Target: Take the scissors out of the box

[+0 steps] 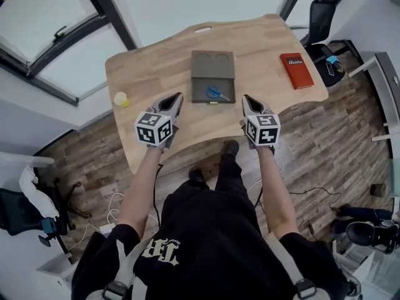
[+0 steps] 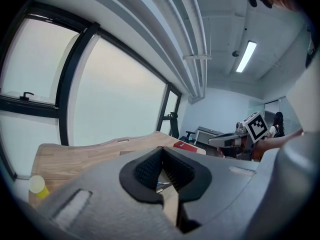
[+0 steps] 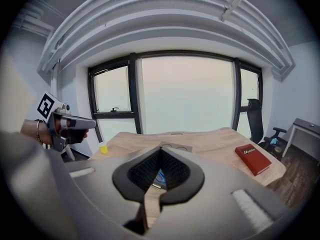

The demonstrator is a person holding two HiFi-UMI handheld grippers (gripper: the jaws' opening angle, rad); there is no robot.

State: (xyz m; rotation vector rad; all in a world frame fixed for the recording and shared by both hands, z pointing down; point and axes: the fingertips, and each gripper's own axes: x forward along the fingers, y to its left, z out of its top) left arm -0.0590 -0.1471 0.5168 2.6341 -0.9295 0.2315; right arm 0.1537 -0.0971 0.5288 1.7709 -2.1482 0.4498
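Wooden table (image 1: pixel 150 67) with box (image 1: pixel 212 72), plank floor (image 1: pixel 325 158)

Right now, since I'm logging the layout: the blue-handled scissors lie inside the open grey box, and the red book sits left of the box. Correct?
Not quite. The head view shows the red book right of the open grey box, not left. The blue-handled scissors do lie inside the box.

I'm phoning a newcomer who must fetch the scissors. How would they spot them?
Look at the wooden table, then the open grey box at its middle. The scissors lie in the box's near half; their blue handles set them apart from the red book and yellow cup.
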